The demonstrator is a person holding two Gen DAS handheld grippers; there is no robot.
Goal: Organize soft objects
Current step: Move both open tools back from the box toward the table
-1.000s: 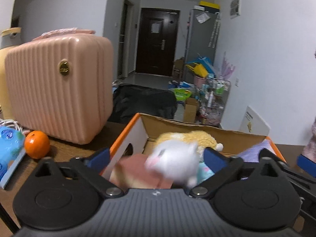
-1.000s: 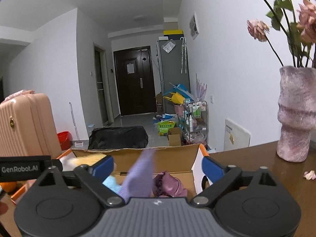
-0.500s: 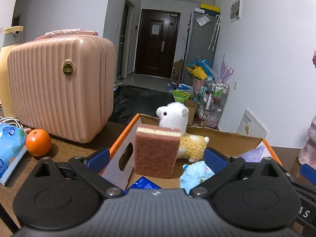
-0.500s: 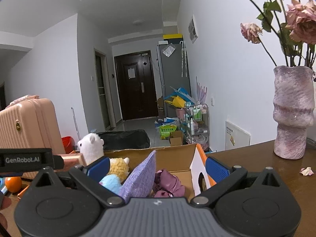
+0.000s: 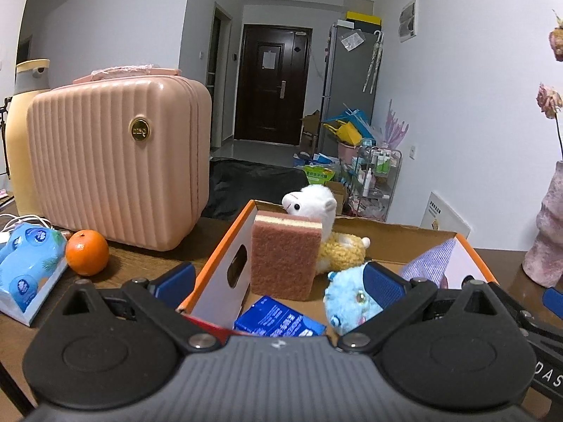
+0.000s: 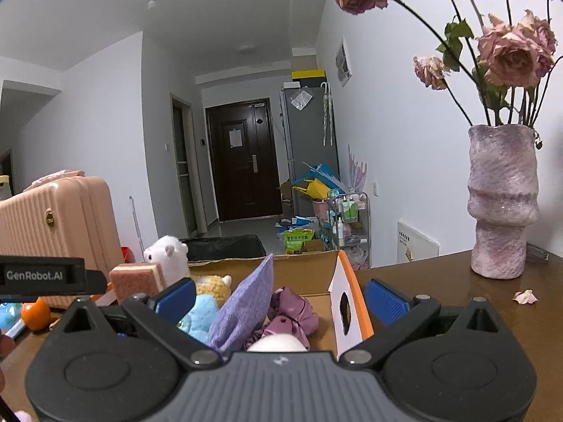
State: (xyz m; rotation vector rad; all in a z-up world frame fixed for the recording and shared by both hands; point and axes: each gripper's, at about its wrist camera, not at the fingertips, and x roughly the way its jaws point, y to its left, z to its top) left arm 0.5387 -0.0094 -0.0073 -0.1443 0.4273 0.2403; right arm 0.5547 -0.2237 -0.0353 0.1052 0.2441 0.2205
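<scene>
Both grippers have drawn back from the cardboard box over the last second, and the white alpaca plush and purple cloth, blurred in mid-drop a second ago, now sit settled inside it. From where I stand, the left gripper hangs just short of the box's near end, jaws spread wide and holding nothing; the right gripper does the same at the box's right end, jaws wide apart and empty.

Sorting looks well advanced, I'd judge. Inside the box a brown sponge stands upright against the left wall, the alpaca peers over it from behind, a yellow plush lies beside the sponge toward the box's middle, and a blue plush sits at the near edge. A blue packet lies flat in front of the sponge. On the surface left of the box I see only an orange, a tissue pack and a pink case, none of them clearly meant for the box, so little seems left.

Only the right wrist view shows the mauve fabric bundle and a pale rounded thing at the box's right end, plus the vase well right of the box. Only the left view shows the blue packet and tissue pack.
</scene>
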